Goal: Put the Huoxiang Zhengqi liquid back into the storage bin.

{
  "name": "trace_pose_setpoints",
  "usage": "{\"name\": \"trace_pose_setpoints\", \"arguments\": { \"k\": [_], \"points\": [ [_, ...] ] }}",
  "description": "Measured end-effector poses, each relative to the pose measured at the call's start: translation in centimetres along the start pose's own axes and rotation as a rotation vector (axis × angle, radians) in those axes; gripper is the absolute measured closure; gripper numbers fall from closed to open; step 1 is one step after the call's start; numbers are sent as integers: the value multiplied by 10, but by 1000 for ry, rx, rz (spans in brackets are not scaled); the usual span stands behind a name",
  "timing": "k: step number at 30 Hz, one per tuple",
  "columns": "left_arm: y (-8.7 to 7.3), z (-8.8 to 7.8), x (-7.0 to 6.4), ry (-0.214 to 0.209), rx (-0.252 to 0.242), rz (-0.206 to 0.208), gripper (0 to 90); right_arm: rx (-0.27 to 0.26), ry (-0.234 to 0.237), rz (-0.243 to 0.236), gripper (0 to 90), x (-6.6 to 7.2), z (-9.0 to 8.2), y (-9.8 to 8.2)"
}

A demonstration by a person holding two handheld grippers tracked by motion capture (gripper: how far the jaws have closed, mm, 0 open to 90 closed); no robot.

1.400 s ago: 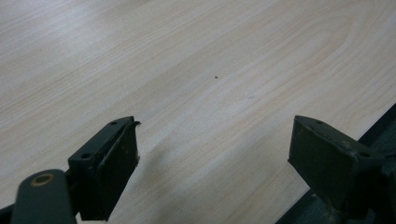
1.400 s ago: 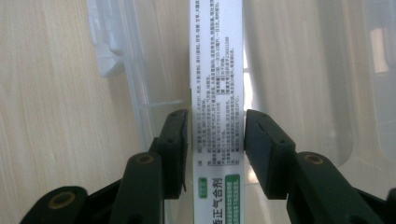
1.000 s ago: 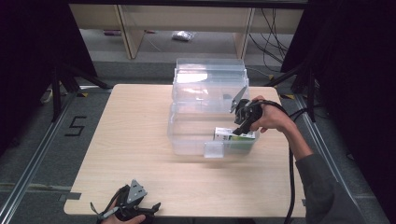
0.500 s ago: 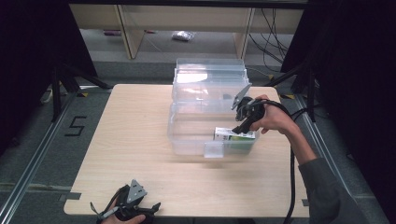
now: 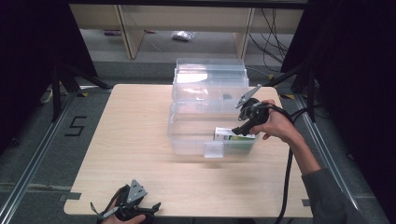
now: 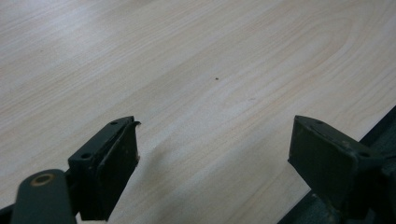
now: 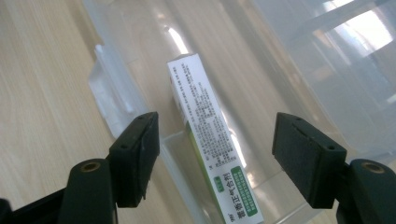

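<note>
Right gripper (image 7: 215,154) jaws have just spread apart — the green-and-white box (image 7: 210,135) lies released in the clear bin (image 5: 187,140).

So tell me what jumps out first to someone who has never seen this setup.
The clear plastic bin in the middle of the pale wooden table catches the eye first, with a white and green box lying inside along its near wall. The right gripper hangs over that box; its jaws have just been opening and stand clear of it on both sides. The left gripper rests open at the table's near edge.
</note>
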State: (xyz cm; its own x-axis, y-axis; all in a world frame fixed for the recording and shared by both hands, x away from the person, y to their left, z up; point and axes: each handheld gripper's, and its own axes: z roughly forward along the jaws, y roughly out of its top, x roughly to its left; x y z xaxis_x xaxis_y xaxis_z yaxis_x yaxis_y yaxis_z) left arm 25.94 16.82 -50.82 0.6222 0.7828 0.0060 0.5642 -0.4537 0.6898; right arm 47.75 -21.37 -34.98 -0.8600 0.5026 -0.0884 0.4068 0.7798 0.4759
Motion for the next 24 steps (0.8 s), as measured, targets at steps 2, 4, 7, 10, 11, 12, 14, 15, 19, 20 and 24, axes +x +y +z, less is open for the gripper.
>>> {"name": "trace_pose_setpoints", "arguments": {
  "k": [2,4,7,10,11,12,14,15,19,20,24],
  "points": [
    [0,-1,0,-8,4,-7,151,-17,-10,10,325,1,-2,-3],
    [0,-1,0,-8,5,-2,151,-33,-12,6,323,1,-4,-5],
    [0,-1,0,-6,2,-1,151,-43,-22,47,322,3,-6,-8],
    [0,0,0,0,-2,-3,151,-62,-38,62,307,5,-8,-11],
    [0,0,0,-1,1,-8,151,-71,-34,70,305,5,-8,-12],
    [0,0,0,1,-1,-7,151,-78,-36,89,299,6,-9,-14],
    [0,-1,0,-1,-1,0,151,-92,-45,128,283,9,-9,-16],
    [0,-1,0,1,2,3,151,-101,-45,122,275,9,-9,-18],
    [0,0,0,0,0,-4,151,-161,0,165,257,12,-12,-27],
    [0,0,0,0,-1,-4,151,-164,-2,163,251,13,-13,-29],
    [0,-1,0,-5,2,-1,151,-212,-64,143,237,19,-12,-36]
  ]
}}
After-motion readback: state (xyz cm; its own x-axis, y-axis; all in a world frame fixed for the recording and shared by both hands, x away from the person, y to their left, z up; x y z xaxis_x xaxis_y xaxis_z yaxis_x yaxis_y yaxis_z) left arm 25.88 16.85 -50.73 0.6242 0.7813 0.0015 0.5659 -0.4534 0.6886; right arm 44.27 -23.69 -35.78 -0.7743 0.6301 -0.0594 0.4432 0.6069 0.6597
